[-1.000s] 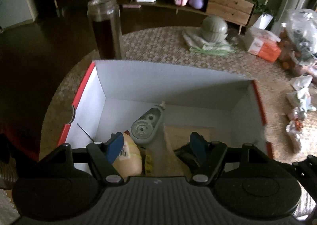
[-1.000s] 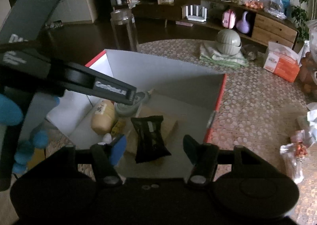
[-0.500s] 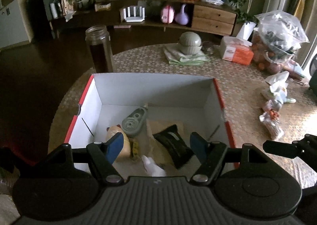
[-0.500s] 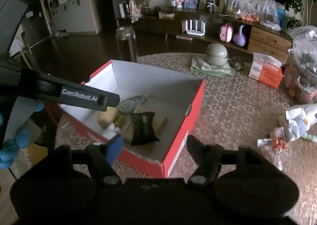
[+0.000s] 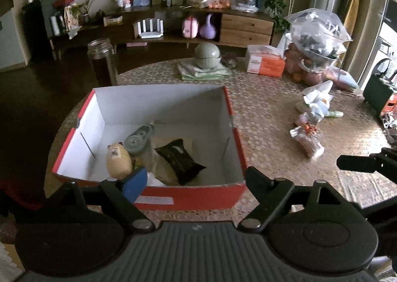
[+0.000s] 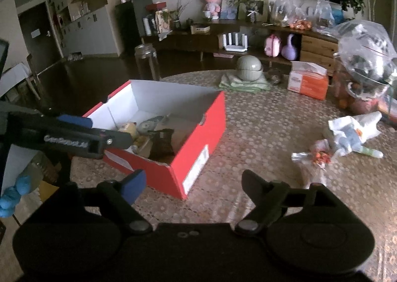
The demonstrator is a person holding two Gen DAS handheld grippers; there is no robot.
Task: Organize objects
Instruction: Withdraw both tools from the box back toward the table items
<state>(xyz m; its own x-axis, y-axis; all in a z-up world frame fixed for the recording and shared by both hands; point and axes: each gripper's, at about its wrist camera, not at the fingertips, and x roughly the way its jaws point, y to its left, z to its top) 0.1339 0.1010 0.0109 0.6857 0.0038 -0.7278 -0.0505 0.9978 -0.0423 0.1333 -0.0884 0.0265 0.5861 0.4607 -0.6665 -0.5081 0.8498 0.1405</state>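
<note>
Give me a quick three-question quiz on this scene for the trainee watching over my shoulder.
1. True or false: the black packet lies inside the red box.
2. Which stands just beyond the box's far left corner: A) glass jar, B) orange tissue box, C) green bowl?
3. What, if anything, is between the fingers of the left gripper and the right gripper?

Key: 1 true. 2 A. 3 Nothing; both are empty, jaws opening.

Round patterned table (image 5: 268, 118) carries red box (image 5: 188, 197), tissue box (image 5: 265, 63), jar (image 5: 101, 63)
</note>
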